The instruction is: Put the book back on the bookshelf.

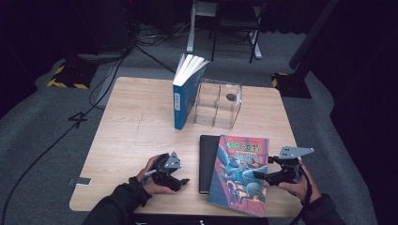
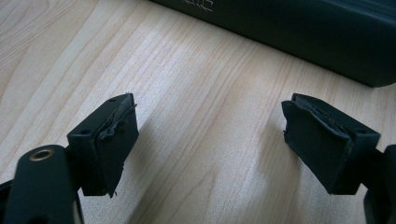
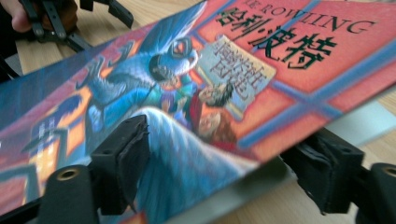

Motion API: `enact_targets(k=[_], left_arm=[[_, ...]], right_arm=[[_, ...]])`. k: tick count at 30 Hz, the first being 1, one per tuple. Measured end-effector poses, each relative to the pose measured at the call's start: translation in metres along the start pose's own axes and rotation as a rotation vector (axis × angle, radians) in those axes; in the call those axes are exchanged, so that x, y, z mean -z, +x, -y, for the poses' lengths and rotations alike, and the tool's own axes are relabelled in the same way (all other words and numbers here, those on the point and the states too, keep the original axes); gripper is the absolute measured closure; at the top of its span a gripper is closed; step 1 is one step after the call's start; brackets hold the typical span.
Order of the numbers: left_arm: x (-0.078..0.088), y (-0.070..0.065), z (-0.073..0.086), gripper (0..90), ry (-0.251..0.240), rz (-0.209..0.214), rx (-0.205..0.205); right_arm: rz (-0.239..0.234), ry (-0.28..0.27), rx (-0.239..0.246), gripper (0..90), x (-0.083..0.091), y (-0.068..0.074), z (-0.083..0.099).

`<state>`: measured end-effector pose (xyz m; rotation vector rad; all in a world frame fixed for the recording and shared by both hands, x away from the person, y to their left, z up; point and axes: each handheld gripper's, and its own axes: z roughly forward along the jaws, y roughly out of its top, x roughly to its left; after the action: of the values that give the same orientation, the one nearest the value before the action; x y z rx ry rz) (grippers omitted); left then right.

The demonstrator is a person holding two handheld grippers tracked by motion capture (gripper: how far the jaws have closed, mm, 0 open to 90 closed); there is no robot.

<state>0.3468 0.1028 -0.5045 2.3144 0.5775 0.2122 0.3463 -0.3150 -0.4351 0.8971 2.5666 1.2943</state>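
Right now my right gripper (image 1: 261,176), at the lower right of the high view, has its jaws set above and below the edge of the red book (image 1: 240,174); they stand fairly wide, and whether the pads press on it I cannot tell. That book lies low and centre on the table (image 1: 131,136), overlapping a black book (image 1: 208,161). My left gripper (image 1: 183,182), lower left, gapes wide over bare wood, holding nothing.

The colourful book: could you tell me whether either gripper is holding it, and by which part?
The right gripper straddles the colourful book's right edge; a firm hold cannot be told. The left gripper holds nothing.
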Motion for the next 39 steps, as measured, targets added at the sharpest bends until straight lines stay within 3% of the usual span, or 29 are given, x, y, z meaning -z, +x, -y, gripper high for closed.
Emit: enact_targets(k=[1,2,4,8,10,12,15,18,20,24,29,37,39], left_arm=[[0.000,0.000,0.000,17.7,0.000,0.000,0.000],[0.000,0.000,0.000,17.7,0.000,0.000,0.000],[0.000,0.000,0.000,17.7,0.001,0.000,-0.001],[0.000,0.001,-0.003,18.7,0.009,-0.017,0.008],[0.001,0.003,-0.007,22.4,-0.002,-0.028,0.012],[0.004,0.007,-0.014,24.0,-0.044,-0.013,0.036],[0.010,0.009,-0.030,26.8,-0.098,-0.013,0.007],[0.010,0.011,-0.043,27.0,-0.116,-0.024,-0.017],[0.009,0.013,-0.051,31.9,-0.113,-0.034,-0.033],[0.005,0.016,-0.064,36.8,-0.122,-0.019,-0.038],[-0.004,0.025,-0.068,43.0,-0.113,-0.016,-0.023],[-0.007,0.038,-0.072,54.5,-0.159,-0.041,0.031],[-0.010,0.040,-0.073,58.8,-0.157,-0.042,0.024]], right_arm=[[-0.016,-0.008,-0.003,32.1,-0.005,-0.001,-0.004],[-0.016,-0.008,-0.003,32.1,-0.005,-0.001,-0.004],[-0.051,-0.011,0.007,44.7,-0.010,-0.002,-0.008],[-0.092,-0.020,0.020,60.1,-0.016,-0.001,-0.014],[-0.105,-0.028,0.027,64.4,-0.017,-0.001,-0.016],[-0.098,-0.023,0.053,66.5,-0.016,0.000,-0.017],[-0.090,-0.035,0.068,68.8,-0.016,0.002,-0.018],[-0.081,-0.045,0.080,70.5,-0.016,0.003,-0.019],[-0.068,-0.051,0.094,71.5,-0.017,0.005,-0.020],[-0.049,-0.062,0.123,73.7,-0.021,0.011,-0.025],[-0.055,-0.066,0.141,75.2,-0.026,0.014,-0.031],[-0.058,-0.078,0.198,77.6,-0.035,0.024,-0.042],[-0.053,-0.080,0.212,77.7,-0.036,0.026,-0.043]])
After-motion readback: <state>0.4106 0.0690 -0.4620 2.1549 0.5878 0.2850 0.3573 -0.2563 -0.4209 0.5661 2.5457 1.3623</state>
